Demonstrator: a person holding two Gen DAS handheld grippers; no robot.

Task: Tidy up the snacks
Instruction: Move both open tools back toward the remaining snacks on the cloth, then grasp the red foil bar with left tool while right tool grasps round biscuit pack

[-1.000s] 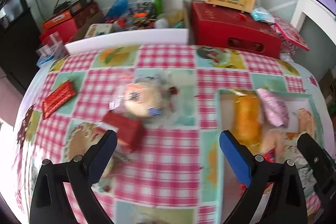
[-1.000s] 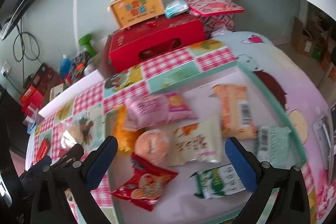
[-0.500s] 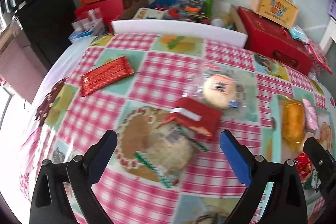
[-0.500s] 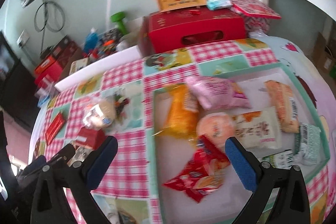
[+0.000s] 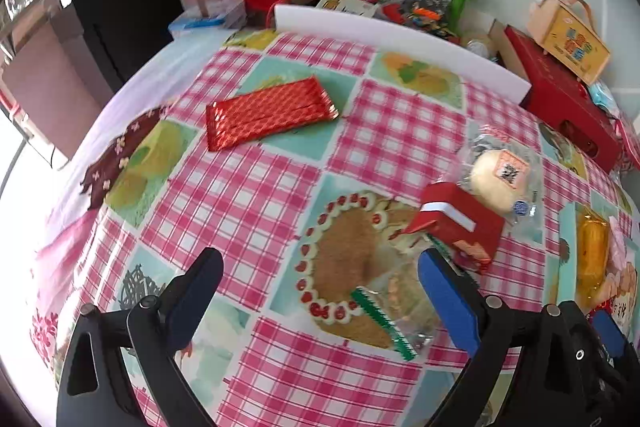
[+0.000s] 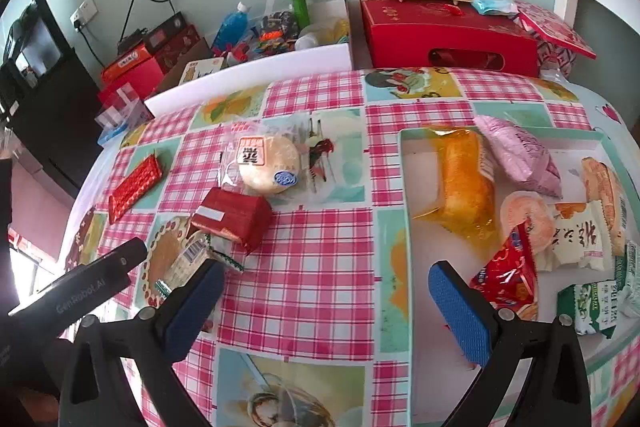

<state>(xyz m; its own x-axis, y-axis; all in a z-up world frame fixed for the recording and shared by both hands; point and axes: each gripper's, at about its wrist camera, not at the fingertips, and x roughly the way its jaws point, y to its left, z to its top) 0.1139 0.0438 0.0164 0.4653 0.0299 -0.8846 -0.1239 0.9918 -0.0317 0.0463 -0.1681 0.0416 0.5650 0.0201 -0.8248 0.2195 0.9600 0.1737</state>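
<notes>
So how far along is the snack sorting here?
Mostly done: the tray already holds about eight packets. Both the left gripper and the right gripper are open and empty. Left on the cloth: foil pack, red box, round cake, clear bag.

Tray (image 5: 565,223) of snacks cut by right edge

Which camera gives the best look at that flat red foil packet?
The left wrist view: the red foil packet lies large and unobstructed, its diamond pattern clear. The right wrist view shows it small, far left and foreshortened.
</notes>
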